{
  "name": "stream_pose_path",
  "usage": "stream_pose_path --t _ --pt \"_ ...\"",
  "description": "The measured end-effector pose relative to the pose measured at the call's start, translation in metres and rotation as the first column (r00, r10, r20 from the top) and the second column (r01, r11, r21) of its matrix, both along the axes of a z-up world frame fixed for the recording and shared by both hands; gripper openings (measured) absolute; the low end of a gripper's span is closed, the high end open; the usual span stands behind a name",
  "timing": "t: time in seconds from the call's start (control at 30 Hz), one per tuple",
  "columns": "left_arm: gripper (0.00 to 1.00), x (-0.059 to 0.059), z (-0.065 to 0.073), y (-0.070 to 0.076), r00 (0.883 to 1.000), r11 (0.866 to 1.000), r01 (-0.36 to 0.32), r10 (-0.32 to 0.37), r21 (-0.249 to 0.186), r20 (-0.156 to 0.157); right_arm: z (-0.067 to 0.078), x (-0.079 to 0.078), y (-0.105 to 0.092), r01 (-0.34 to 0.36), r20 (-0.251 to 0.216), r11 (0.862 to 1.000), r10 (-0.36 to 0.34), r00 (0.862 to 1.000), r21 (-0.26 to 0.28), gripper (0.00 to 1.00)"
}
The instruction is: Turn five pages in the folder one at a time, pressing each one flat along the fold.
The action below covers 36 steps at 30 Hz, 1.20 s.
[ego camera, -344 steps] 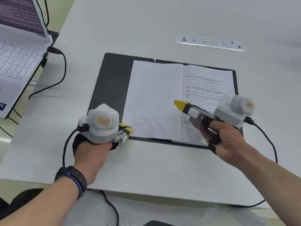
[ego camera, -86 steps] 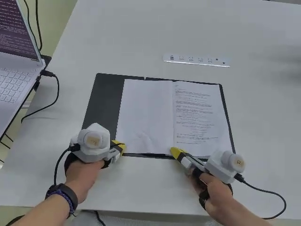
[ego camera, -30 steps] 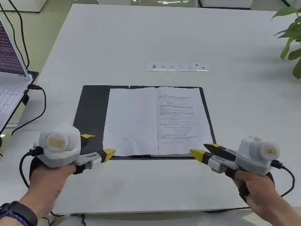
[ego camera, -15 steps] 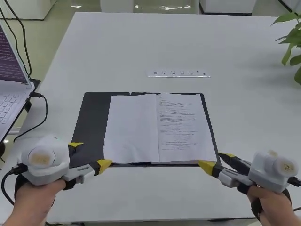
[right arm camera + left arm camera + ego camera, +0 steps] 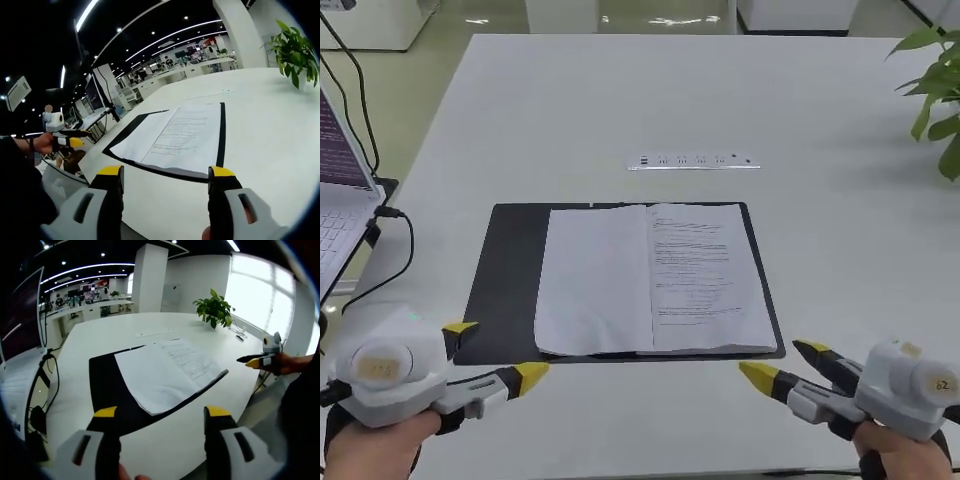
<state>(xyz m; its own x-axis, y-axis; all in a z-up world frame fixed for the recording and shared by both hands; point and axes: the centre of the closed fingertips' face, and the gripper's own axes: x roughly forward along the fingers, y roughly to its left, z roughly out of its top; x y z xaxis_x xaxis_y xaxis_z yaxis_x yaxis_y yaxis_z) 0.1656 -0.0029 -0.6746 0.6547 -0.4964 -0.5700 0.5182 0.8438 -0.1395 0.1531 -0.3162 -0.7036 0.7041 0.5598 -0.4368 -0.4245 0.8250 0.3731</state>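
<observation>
Folder open; laptop, power strip nearby.

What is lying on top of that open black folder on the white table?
A stack of white paper pages lies on the open black folder: a blank sheet on the left, a printed page on the right. They cover the folder's middle.
</observation>
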Motion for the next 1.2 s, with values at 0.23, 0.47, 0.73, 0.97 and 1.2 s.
stream_pose_path --t 0.23,0.47,0.73,0.97,1.2 --pt "0.68 0.006 0.002 -0.006 1.0 1.0 0.006 -0.006 -0.006 0.008 0.0 -0.002 -0.005 0.015 -0.004 1.0 -0.015 1.0 -0.002 0.7" --pt "0.68 0.01 0.002 -0.021 0.999 0.999 0.042 -0.042 -0.012 0.01 0.0 -0.004 -0.006 0.016 -0.003 1.0 -0.016 1.0 -0.004 0.7" --pt "0.67 0.014 0.002 -0.044 0.996 0.996 0.091 -0.09 -0.022 0.007 -0.004 -0.011 -0.005 0.01 -0.014 1.0 -0.01 1.0 -0.006 0.7" --pt "0.67 0.016 0.001 -0.068 0.99 0.99 0.138 -0.138 -0.022 0.004 -0.002 -0.013 -0.013 0.035 -0.009 0.999 -0.035 0.999 0.009 0.7" --pt "0.67 0.017 0.004 -0.09 0.984 0.984 0.178 -0.178 -0.026 0.008 -0.001 -0.016 -0.015 0.032 -0.015 0.999 -0.032 0.999 0.009 0.71"
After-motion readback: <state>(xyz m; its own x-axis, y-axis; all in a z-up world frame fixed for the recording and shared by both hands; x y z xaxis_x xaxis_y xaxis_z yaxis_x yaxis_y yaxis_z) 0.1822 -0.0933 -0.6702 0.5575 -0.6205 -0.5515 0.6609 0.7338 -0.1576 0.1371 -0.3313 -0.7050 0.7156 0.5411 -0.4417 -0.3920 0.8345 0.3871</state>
